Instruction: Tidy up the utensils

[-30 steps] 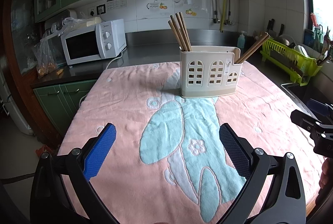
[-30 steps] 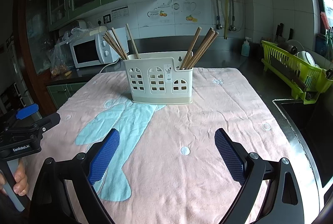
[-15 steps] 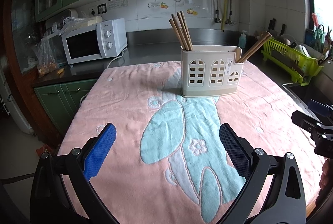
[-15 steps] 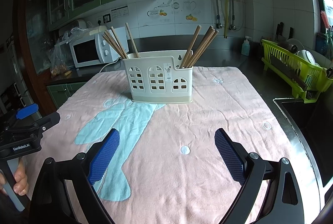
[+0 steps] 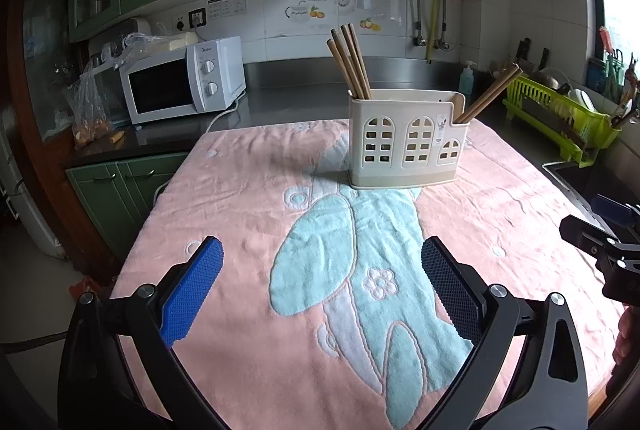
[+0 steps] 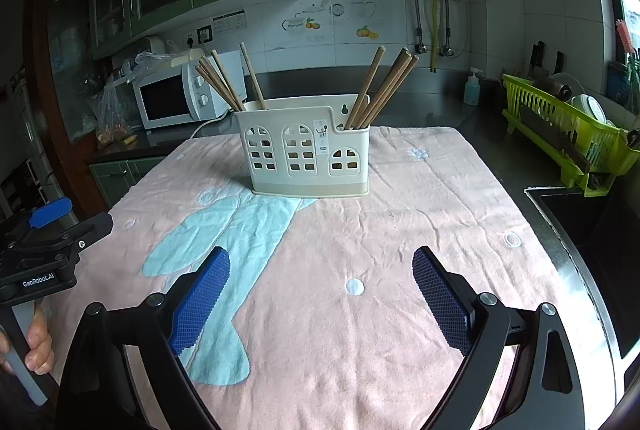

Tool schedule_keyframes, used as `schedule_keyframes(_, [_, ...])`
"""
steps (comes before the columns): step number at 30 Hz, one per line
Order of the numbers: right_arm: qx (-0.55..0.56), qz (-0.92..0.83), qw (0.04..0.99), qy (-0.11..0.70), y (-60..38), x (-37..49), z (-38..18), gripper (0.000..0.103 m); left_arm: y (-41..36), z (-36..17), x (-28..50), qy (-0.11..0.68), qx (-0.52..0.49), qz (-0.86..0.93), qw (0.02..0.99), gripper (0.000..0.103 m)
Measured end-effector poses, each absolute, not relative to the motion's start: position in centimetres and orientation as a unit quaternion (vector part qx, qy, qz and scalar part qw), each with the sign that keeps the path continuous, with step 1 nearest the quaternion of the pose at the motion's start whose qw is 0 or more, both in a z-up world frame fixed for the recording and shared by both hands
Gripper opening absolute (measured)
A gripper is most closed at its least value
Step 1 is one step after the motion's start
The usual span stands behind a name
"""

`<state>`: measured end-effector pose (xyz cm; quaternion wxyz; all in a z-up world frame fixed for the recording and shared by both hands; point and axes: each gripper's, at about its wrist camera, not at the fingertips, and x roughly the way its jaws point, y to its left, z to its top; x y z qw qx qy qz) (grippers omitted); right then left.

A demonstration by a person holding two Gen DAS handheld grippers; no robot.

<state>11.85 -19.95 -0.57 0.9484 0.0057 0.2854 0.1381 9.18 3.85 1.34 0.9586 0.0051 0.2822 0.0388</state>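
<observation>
Nothing has shifted over the last second: your left gripper (image 5: 320,282) and right gripper (image 6: 320,294) hover spread and empty, chopsticks (image 6: 380,90) already standing in the holder (image 6: 304,154), so sorting looks finished.

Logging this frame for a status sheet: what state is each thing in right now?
Left gripper: open, empty.
Right gripper: open, empty.
Utensil holder: upright on the towel.
Chopsticks: leaning in holder's left end.
Other chopsticks: leaning in its low right compartment.
Microwave: door closed.
</observation>
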Motion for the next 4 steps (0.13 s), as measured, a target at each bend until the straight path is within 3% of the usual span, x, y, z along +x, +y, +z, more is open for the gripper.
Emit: schedule_keyframes(4, [0.007, 0.138, 0.948, 0.286, -19.95, 11.87, -0.67, 0.089, 3.77, 1.36, 9.16, 0.283, 0.005, 0.036, 0.958, 0.098])
